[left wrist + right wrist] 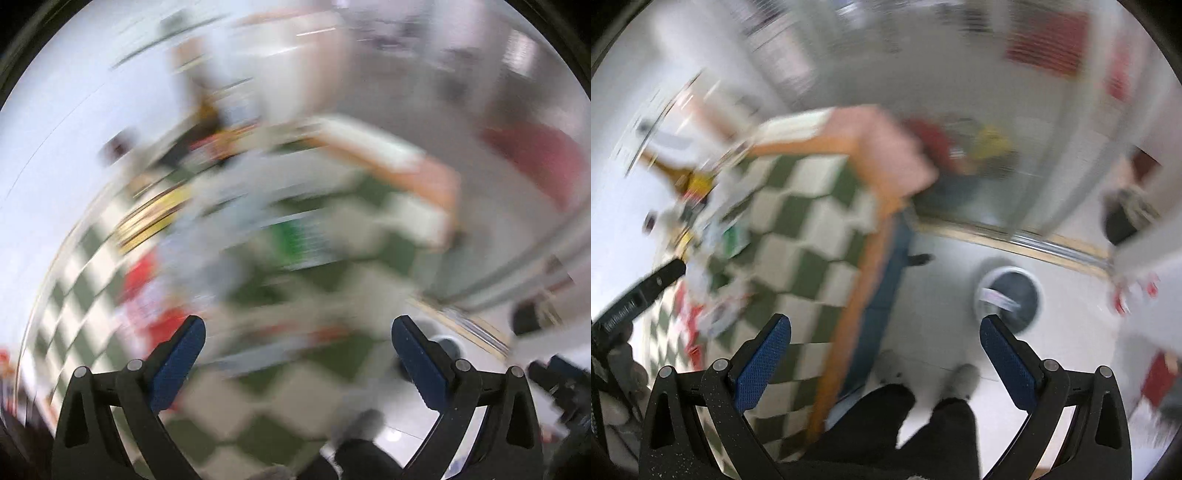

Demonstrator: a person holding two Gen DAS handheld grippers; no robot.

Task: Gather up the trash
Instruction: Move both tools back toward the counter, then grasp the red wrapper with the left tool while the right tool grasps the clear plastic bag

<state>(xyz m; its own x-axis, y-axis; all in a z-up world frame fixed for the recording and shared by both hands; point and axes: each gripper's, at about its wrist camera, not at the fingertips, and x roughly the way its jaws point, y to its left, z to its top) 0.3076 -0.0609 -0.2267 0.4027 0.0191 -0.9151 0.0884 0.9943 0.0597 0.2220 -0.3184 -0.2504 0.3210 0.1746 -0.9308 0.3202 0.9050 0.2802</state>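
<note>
Both views are smeared by motion. My left gripper (297, 326) is open over a table (373, 221) with a green and white checked cloth, nothing between its blue pads. Blurred litter lies ahead of it: a green piece (291, 240), red wrappers (142, 273) and a yellow item (162, 206). My right gripper (884, 325) is open and empty above the table's wooden edge (857, 295). A round bin (1010, 295) with a dark liner stands on the white floor, just beyond the right fingertip. The litter (713, 229) shows along the table's left side.
A person's dark trouser legs and shoes (962, 376) stand on the floor below the right gripper. The other handheld gripper's black body (635, 295) enters from the left. A bottle (670, 171) stands at the table's far left. A red mat (532, 155) lies on the floor.
</note>
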